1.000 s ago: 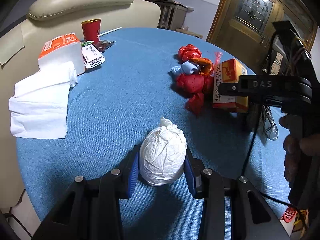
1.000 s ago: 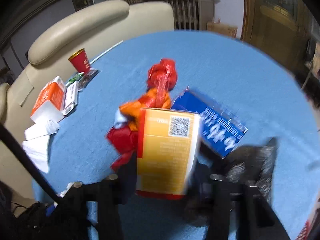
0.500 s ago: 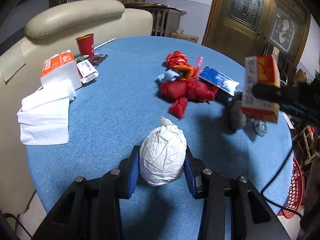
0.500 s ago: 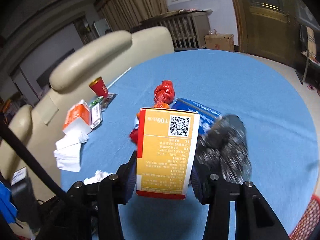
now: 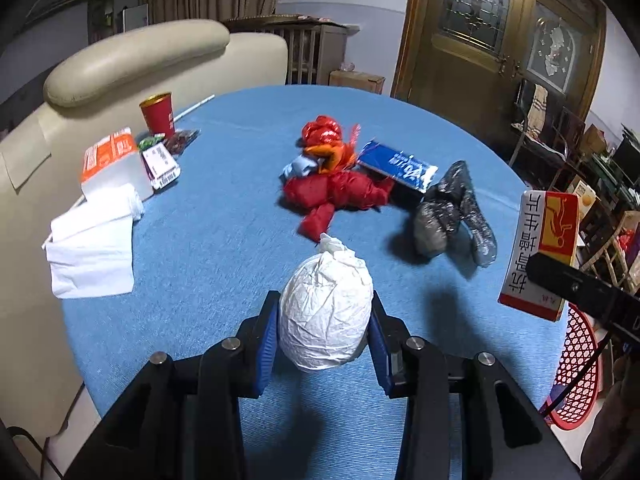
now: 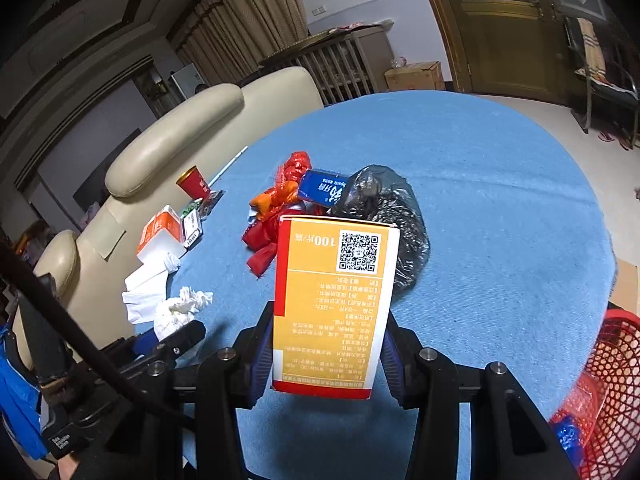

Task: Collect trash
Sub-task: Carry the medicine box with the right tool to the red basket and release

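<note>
My left gripper point(image 5: 324, 324) is shut on a white crumpled paper ball point(image 5: 325, 312) and holds it above the near part of the blue round table point(image 5: 224, 208). It also shows in the right wrist view point(image 6: 180, 308). My right gripper point(image 6: 326, 352) is shut on a yellow and red carton box point(image 6: 332, 304), lifted above the table's right edge; the box shows in the left wrist view point(image 5: 540, 256). A red mesh trash basket point(image 6: 612, 384) stands on the floor at the right, below the table edge point(image 5: 576, 368).
On the table lie a red and orange plastic bag heap point(image 5: 332, 184), a blue packet point(image 5: 396, 164), a black plastic bag point(image 5: 452, 208), a red cup point(image 5: 158, 114), an orange tissue pack point(image 5: 112, 160) and white napkins point(image 5: 92, 248). A cream sofa point(image 5: 132, 60) is behind.
My right gripper has lifted the carton box off the table and carried it right, toward the table edge above the basket. My left gripper has risen and pulled back with the paper ball.
</note>
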`<state>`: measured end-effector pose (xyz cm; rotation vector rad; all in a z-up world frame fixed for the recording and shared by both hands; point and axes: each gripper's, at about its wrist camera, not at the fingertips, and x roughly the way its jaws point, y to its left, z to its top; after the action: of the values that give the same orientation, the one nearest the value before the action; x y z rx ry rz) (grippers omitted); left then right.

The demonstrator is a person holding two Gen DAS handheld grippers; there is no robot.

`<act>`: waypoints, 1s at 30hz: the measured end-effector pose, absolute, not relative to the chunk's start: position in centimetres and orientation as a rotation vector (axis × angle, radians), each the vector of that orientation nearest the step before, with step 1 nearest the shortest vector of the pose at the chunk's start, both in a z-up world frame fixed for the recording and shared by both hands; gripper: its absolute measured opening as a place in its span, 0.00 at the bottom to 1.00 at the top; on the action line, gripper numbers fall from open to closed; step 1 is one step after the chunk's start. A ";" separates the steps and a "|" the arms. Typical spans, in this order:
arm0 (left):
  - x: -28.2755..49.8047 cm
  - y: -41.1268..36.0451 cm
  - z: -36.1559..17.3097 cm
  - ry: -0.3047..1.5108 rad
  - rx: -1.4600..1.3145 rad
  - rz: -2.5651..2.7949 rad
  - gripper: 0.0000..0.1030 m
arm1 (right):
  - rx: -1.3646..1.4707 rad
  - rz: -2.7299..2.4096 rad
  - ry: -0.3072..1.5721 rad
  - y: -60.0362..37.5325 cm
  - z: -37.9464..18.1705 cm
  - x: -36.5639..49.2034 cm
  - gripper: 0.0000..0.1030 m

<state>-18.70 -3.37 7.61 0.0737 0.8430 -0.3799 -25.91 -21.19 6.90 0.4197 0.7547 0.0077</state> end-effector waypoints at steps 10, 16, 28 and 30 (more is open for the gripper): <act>-19.5 -5.9 7.8 0.833 0.118 -0.422 0.41 | 0.415 -0.033 0.737 -22.4 7.0 -28.2 0.48; -19.8 -6.6 7.7 0.837 0.129 -0.422 0.41 | 0.426 -0.043 0.752 -22.8 6.3 -28.4 0.48; -19.8 -6.5 7.6 0.848 0.136 -0.408 0.41 | 0.418 -0.045 0.764 -22.1 5.8 -28.7 0.48; -19.8 -6.5 7.6 0.848 0.137 -0.408 0.41 | 0.417 -0.046 0.765 -22.1 5.8 -28.8 0.48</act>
<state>-19.84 -6.48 7.65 0.1372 0.8482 -0.4078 -28.83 -22.08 5.83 0.4166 0.7645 -0.0455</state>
